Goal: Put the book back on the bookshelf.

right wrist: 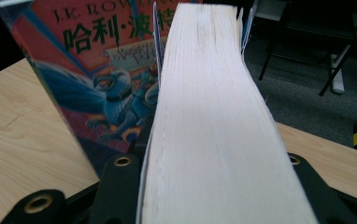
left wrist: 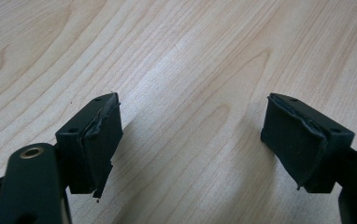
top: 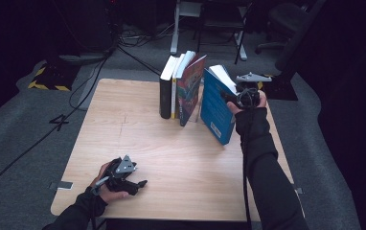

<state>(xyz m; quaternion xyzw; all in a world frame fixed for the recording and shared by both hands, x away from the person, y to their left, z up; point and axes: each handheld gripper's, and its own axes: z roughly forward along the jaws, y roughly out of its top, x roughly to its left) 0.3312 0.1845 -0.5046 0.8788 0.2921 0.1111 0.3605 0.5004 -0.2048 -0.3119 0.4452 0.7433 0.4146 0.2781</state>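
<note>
**Blue book heads for the row**

Blue covers, pale page block: we hold the blue book [top: 218, 106] in our right tongs [top: 234, 96], pinching it at its page edge, with the pages running up between the jaws in the right gripper view. It stands tilted on the desk [top: 138, 143] at the right end of the row, near the colourful book [top: 189, 88], which leans beside the black book [top: 165, 93]. A gap is open between ours and the colourful one.

Our left tongs [top: 140, 184] rest spread and empty on the bare wood at the near left, well apart from the books.

To finish this well, we judge that we should bring the blue book upright, slide its lower edge along the desk until its cover meets the colourful book, and keep the pinch firm until it leans safely. A hasty push could topple the leaning row; the idle left tongs could steady the black end.
</note>
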